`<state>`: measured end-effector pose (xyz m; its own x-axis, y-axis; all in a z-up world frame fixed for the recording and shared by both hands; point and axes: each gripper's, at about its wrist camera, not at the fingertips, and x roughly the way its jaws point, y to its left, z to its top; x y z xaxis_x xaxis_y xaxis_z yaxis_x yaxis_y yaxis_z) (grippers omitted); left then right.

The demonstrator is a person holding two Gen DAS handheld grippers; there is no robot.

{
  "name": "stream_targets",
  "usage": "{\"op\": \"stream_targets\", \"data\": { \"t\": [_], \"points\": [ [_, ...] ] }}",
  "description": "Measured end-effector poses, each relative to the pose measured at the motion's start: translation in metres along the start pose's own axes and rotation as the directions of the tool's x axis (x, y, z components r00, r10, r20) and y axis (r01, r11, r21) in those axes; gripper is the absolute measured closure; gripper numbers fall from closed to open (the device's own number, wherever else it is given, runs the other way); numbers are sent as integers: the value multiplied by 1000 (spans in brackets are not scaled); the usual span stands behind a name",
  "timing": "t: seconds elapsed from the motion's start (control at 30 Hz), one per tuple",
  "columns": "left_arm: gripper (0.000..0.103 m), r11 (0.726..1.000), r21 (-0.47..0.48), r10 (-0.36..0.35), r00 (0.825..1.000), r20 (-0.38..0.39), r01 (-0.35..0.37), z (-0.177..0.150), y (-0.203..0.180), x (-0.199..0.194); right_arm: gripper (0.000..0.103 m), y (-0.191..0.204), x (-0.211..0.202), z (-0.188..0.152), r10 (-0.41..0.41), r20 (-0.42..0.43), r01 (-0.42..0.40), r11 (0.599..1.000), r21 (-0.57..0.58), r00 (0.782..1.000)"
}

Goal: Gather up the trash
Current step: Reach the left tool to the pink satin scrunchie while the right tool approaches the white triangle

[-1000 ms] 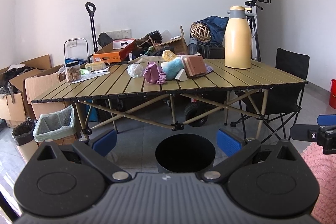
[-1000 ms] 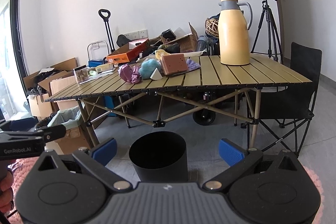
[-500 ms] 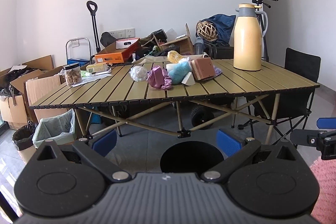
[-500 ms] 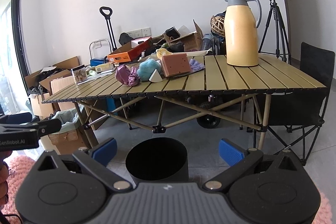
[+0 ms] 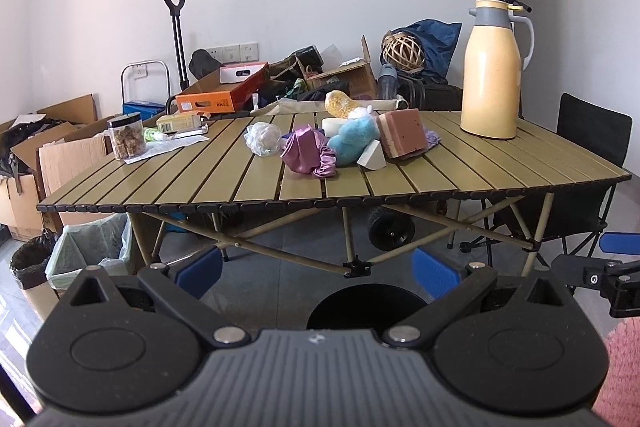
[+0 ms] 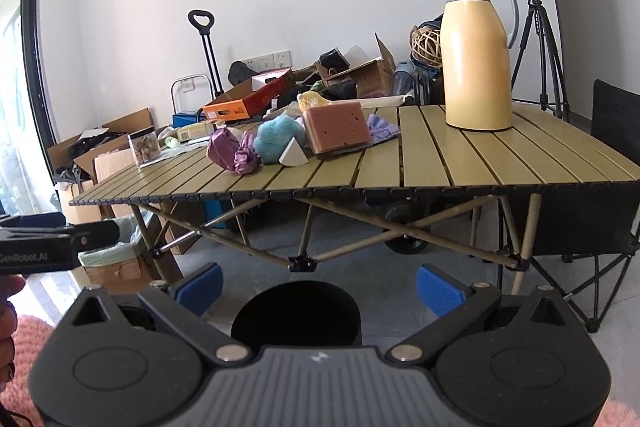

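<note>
A slatted olive folding table carries a heap of trash: a crumpled white bag, purple cloth, a blue fluffy lump, a white wedge and a pink-brown sponge block. A black round bin stands on the floor in front of the table. My left gripper and right gripper are both open and empty, low above the bin and short of the table.
A tall yellow thermos stands on the table's right side, a snack jar on its left. A lined waste box and cardboard boxes sit left, a black folding chair right, a tripod behind.
Both grippers have moved forward toward the table, so the table and its heap look larger and the bin has slid lower in each view. Both stay open.
</note>
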<state>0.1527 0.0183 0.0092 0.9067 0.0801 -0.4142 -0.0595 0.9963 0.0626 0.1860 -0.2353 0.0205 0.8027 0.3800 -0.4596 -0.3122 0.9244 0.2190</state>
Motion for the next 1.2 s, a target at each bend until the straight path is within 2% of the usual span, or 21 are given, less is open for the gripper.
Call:
{"op": "stream_targets", "data": {
  "t": [0.5, 0.8, 0.97, 1.2],
  "points": [
    [0, 998, -65, -8, 1000, 16, 10, 35, 17, 63, 0, -7, 68, 34, 32, 53, -31, 999, -8, 998],
    [0, 996, -92, 6, 1000, 14, -4, 55, 18, 116, 0, -15, 109, 55, 118, 125, -119, 993, -2, 985],
    [0, 995, -96, 2, 1000, 14, -1, 66, 13, 143, 0, -15, 131, 72, 59, 176, -63, 998, 17, 983],
    [0, 996, -88, 15, 1000, 1, -15, 90, 10, 179, 0, -25, 164, 98, 66, 229, -84, 994, 69, 971]
  ]
}}
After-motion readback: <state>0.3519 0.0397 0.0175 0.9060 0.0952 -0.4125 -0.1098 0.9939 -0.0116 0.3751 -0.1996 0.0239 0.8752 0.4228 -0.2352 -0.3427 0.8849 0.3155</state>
